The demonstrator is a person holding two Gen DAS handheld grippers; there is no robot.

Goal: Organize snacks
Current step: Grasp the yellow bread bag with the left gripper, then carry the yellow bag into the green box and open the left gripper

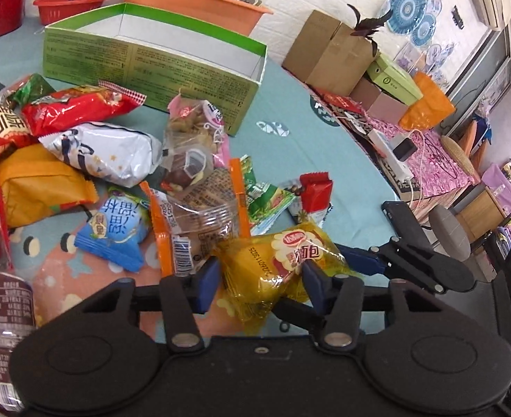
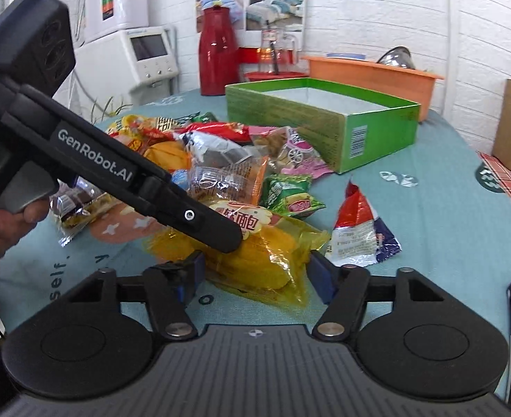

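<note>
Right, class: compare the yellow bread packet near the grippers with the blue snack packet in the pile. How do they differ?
The yellow bread packet is see-through; the blue snack packet is opaque. The yellow bread packet is clearly bigger than the blue snack packet. The left hand-held gripper is shut on the yellow bread packet, while the blue snack packet lies untouched. Both are sealed snacks on the tablecloth, outside the green box.
</note>
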